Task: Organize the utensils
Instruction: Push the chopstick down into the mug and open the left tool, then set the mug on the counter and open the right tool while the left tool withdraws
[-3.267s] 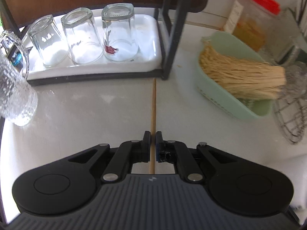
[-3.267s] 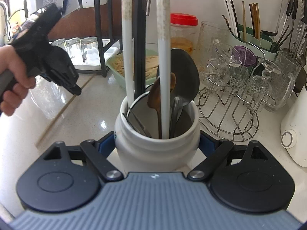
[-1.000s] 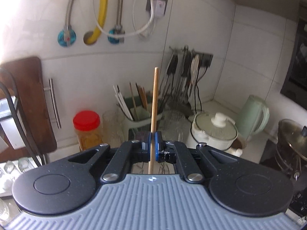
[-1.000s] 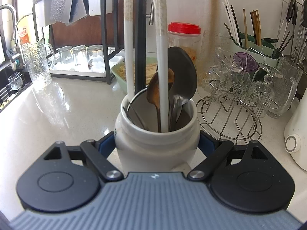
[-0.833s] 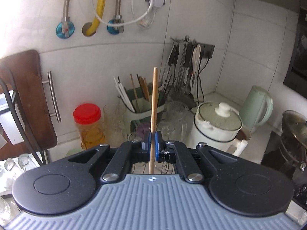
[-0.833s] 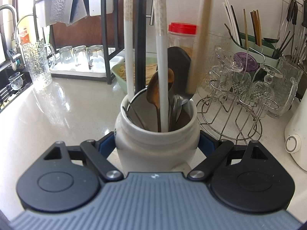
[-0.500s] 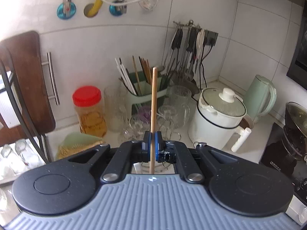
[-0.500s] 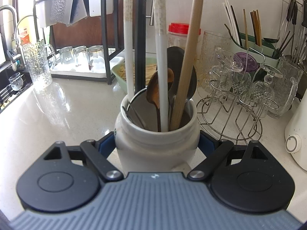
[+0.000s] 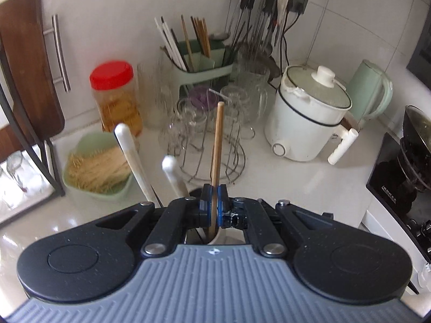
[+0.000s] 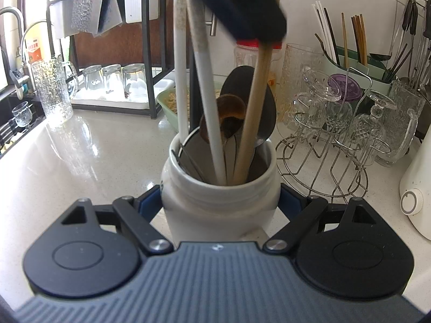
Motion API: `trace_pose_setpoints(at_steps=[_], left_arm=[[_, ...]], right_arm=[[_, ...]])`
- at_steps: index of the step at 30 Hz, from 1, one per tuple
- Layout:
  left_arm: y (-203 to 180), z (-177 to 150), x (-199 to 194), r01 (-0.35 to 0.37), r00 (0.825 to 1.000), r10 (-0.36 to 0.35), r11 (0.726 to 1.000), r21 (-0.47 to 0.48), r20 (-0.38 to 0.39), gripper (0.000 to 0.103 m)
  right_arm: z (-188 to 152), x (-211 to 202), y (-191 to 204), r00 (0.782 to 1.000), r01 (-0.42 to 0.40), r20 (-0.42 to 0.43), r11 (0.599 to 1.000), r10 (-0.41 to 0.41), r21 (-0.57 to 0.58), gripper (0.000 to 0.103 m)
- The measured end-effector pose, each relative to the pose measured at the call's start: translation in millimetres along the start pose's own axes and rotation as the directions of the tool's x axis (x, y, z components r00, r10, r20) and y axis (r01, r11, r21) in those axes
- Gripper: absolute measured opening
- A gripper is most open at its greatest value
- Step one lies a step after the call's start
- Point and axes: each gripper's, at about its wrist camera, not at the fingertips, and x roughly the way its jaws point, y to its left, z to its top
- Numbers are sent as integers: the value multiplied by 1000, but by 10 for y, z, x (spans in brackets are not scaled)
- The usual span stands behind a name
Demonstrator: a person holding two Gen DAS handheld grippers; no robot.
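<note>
Counter's crowded. Left gripper [image 9: 214,206] is clamped on one wooden chopstick [image 9: 217,145], whose lower end sits inside the white jar [image 10: 219,202]. Right gripper [image 10: 219,204] has its jaws wide, one on each side of the jar, pads touching its sides as far as I can see. In the jar I count two white handles [image 10: 207,102], one brown spoon [image 10: 229,117], one dark ladle [image 10: 242,86], plus that chopstick. Three glasses [image 10: 113,80] stand upside down on a tray by the counter's back edge, and one red-lidded jar [image 9: 115,97] is against the wall.
</note>
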Motion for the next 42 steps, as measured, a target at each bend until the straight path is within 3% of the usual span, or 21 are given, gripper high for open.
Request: trace_pose_setpoints(at_steps=[11, 13, 15, 18, 20, 24, 32, 37, 42], left_arm=[[67, -8, -125, 8, 1000, -8, 998, -58, 4, 6], [68, 0, -210, -9, 1000, 10, 998, -66, 3, 14], [86, 13, -340, -13, 1000, 15, 996, -93, 15, 32], [140, 6, -607, 12, 997, 0, 988, -157, 74, 48], [140, 7, -764, -2, 995, 19, 985, -172, 100, 50], [121, -11, -1073, -78, 982, 106, 980, -182, 153, 69], [238, -111, -1586, -169, 945, 235, 946, -277, 228, 78], [295, -213, -1795, -243, 918, 329, 908, -340, 222, 85], [275, -367, -1910, -278, 909, 369, 882, -380, 194, 92]], right_arm=[[31, 9, -11, 1000, -2, -20, 1000, 2, -13, 90], [35, 7, -12, 1000, -5, -24, 1000, 5, -14, 90], [42, -10, -21, 1000, -12, -24, 1000, 11, -6, 92], [64, -59, -27, 1000, -13, -3, 1000, 13, -5, 92], [90, -99, -38, 1000, -19, 9, 1000, 19, 3, 92], [174, -231, -56, 998, -51, 36, 999, 50, 18, 93], [417, -626, -89, 995, -83, 62, 996, 81, 32, 92], [570, -954, -151, 993, -87, 82, 995, 83, 53, 93], [656, -1308, -252, 990, -102, 105, 989, 91, 110, 92]])
